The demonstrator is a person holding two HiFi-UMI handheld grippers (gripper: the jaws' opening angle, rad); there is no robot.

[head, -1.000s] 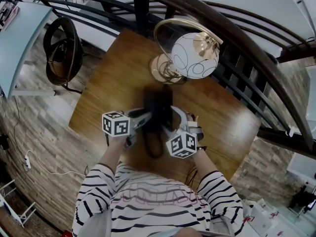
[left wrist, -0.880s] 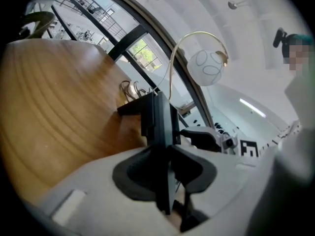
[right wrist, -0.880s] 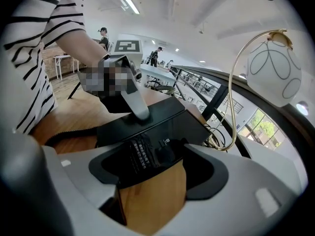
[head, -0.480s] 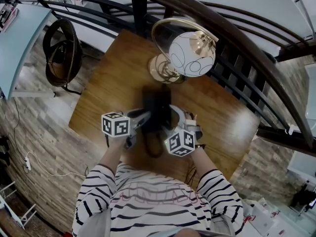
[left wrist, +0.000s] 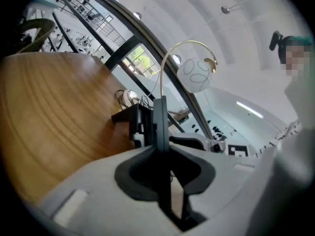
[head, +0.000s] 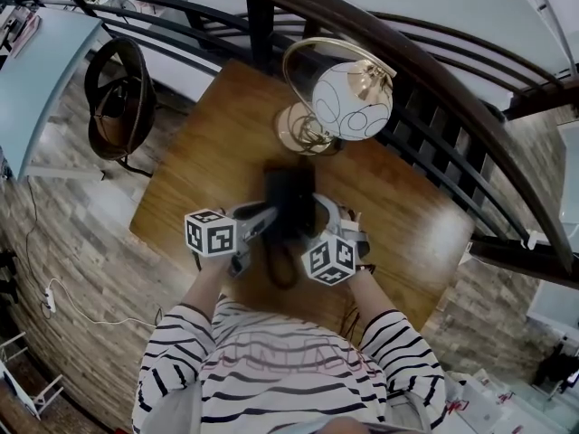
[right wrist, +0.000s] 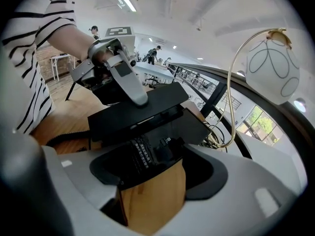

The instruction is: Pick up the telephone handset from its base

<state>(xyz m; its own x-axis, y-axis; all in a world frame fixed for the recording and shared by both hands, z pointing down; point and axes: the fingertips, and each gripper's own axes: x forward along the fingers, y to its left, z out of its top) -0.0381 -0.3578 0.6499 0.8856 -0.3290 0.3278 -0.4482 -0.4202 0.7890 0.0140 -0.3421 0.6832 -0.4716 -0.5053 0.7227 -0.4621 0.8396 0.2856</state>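
Note:
A black telephone (head: 289,197) sits mid-table on the wooden table (head: 398,215). My left gripper (head: 270,213) reaches in from its left and my right gripper (head: 321,208) from its right. In the left gripper view the handset (left wrist: 160,124) shows as a thin dark slab edge-on between the jaws of the left gripper (left wrist: 161,150). These jaws are closing, and a strip of wood still shows beside the slab. In the right gripper view a grey finger (right wrist: 125,77) of the left gripper lies on the flat handset (right wrist: 138,109). The right gripper (right wrist: 152,161) stands wide around a corner of the base (right wrist: 147,154), closing slightly.
A gold-stemmed lamp with a white globe (head: 348,98) stands just behind the phone. The coiled cord (head: 280,265) loops toward the person. A dark curved railing (head: 434,89) runs behind the table. A black round chair (head: 122,98) stands on the floor at the left.
The head view has shifted slightly. Both grippers stay at the phone's sides, and the phone has not visibly moved.

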